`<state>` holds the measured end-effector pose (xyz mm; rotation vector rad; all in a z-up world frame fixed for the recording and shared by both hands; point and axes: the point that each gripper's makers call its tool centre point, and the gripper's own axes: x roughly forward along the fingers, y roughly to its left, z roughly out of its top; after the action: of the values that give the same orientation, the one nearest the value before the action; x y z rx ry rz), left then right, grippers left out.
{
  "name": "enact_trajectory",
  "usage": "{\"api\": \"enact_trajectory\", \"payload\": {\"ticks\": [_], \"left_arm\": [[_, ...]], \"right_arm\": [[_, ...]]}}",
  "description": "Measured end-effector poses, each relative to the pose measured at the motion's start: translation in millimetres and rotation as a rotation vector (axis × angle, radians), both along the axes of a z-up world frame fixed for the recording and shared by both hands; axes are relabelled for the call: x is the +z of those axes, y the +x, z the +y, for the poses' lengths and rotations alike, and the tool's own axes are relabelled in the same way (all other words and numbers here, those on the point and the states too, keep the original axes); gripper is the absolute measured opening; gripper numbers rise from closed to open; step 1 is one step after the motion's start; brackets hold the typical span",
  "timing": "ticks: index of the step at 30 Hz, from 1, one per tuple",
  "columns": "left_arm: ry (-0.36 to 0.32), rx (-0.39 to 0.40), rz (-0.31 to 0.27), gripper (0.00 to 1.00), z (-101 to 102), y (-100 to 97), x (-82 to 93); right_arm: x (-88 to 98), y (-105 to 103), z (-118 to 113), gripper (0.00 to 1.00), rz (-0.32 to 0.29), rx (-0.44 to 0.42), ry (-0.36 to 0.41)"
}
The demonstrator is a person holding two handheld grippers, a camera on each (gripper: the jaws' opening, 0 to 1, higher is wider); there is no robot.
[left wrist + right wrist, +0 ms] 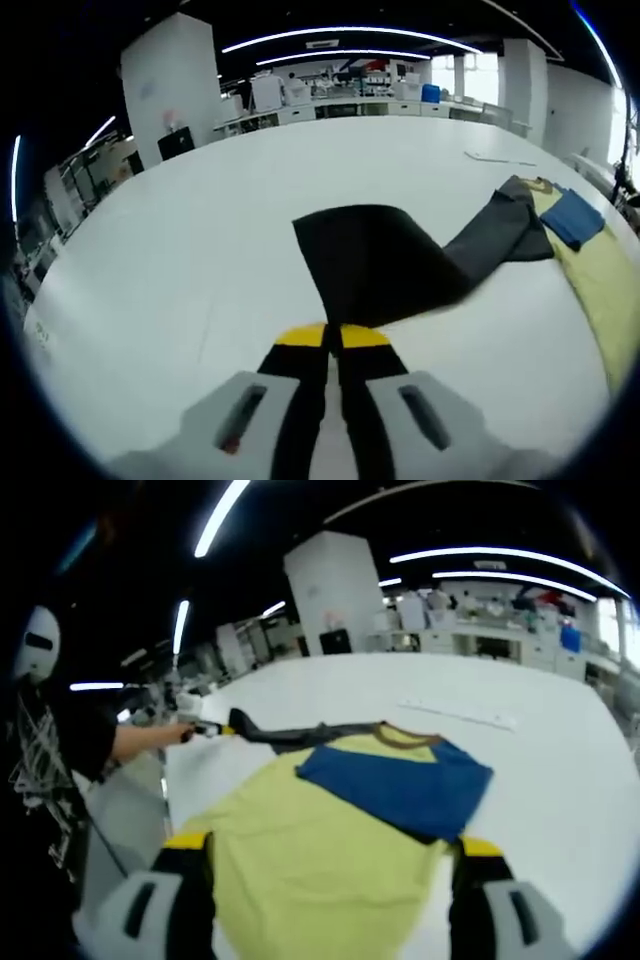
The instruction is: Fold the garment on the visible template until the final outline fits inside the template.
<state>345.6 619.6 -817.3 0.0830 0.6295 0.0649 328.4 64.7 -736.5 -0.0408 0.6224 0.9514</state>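
Left gripper (333,338): jaws pressed together, yellow-tipped, pinching the near edge of a dark sleeve (375,262). The cloth is matte, charcoal to black, and soft. Its held end spreads flat and roughly trapezoidal, then narrows into a twisted, creased band running away toward the upper right of the left gripper view, where it meets the rest of the garment.

The garment (320,860) lies flat on the white table (200,250), which is smooth and bare around it. In the right gripper view the body is a pale yellow knit, broad and lightly wrinkled. A blue panel (400,780) is folded across its upper part as a crisp-edged four-sided shape, and a brownish collar band (405,738) shows at the far end. Its long axis runs from the right gripper away to the collar, so the neck points away from that camera. The dark sleeve (300,735) stretches off sideways to the left, nearly at right angles to that axis, out to the left gripper (205,727) held by a person's hand (165,735).

Right gripper (335,865): jaws spread wide, one on each side of the yellow body's near end. Whether they touch the cloth cannot be told.

A thin pale strip (460,715) lies on the table beyond the collar, apart from the garment. The template cannot be made out.
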Motion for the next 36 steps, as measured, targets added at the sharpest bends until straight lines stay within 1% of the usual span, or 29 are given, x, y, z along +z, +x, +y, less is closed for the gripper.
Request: {"api": "enact_trajectory", "payload": {"ticks": [2, 6, 10, 11, 14, 16, 17, 19, 20, 21, 24, 28, 29, 30, 31, 32, 34, 36], "left_arm": [[-0.009, 0.001, -0.007, 0.00, -1.0, -0.9, 3.7], [0.023, -0.026, -0.007, 0.00, -5.3, -7.0, 14.6], [0.014, -0.041, -0.022, 0.00, -14.9, -11.3, 28.0], [0.009, -0.036, -0.027, 0.00, -15.7, -11.6, 30.5], [-0.041, 0.000, -0.022, 0.00, -16.2, -14.2, 32.5], [-0.052, 0.012, -0.020, 0.00, -17.0, -16.1, 33.3], [-0.059, 0.019, -0.017, 0.00, -17.8, -17.1, 33.2], [-0.099, 0.059, -0.003, 0.00, -18.8, -22.0, 31.7], [-0.128, 0.088, 0.015, 0.00, -16.9, -25.4, 27.9], [-0.140, 0.095, 0.018, 0.00, -16.3, -26.0, 26.9], [-0.151, 0.110, 0.024, 0.00, -13.4, -29.2, 24.2], [-0.184, 0.160, 0.065, 0.00, -8.7, -35.2, 18.0], [-0.202, 0.175, 0.075, 0.00, -7.5, -36.2, 15.8], [-0.244, 0.209, 0.104, 0.00, -8.8, -40.8, 11.7], [-0.285, 0.237, 0.119, 0.00, -11.5, -44.1, 8.9], [-0.304, 0.246, 0.119, 0.00, -12.0, -44.5, 7.4], [-0.328, 0.267, 0.140, 0.00, -11.1, -49.5, 2.0], [-0.336, 0.273, 0.140, 0.00, -14.8, -51.5, -0.2]], "right_arm": [[1.0, -1.5, -0.1, 0.99, -0.001, 0.000, 0.001], [2.1, -5.3, 0.1, 0.99, -0.004, 0.003, 0.000], [1.7, -9.3, 0.4, 0.99, -0.007, 0.008, -0.006], [1.6, -9.9, 0.4, 0.99, -0.007, 0.008, -0.007], [1.6, -12.5, 0.3, 0.99, -0.009, 0.013, -0.010], [1.1, -12.8, -0.9, 0.99, -0.009, 0.013, -0.014], [0.8, -13.3, -1.8, 0.99, -0.010, 0.012, -0.017], [0.4, -13.6, -2.8, 0.99, -0.007, 0.010, -0.019], [0.0, -13.4, -3.9, 0.99, -0.004, 0.006, -0.020], [-0.1, -13.2, -4.3, 0.99, -0.006, 0.004, -0.020], [-0.3, -12.7, -5.5, 0.99, -0.005, 0.001, -0.021], [-1.1, -13.2, -7.4, 0.99, -0.002, 0.001, -0.025], [-1.7, -13.5, -7.9, 0.99, 0.002, 0.000, -0.026], [-2.4, -13.6, -8.3, 0.99, 0.005, -0.001, -0.028], [-2.9, -13.6, -8.6, 0.99, 0.006, -0.002, -0.029], [-3.8, -13.9, -8.9, 0.99, 0.008, -0.002, -0.032], [-4.4, -14.2, -9.0, 0.99, 0.009, -0.002, -0.035], [-5.4, -14.5, -9.2, 0.99, 0.010, 0.000, -0.039]]}}
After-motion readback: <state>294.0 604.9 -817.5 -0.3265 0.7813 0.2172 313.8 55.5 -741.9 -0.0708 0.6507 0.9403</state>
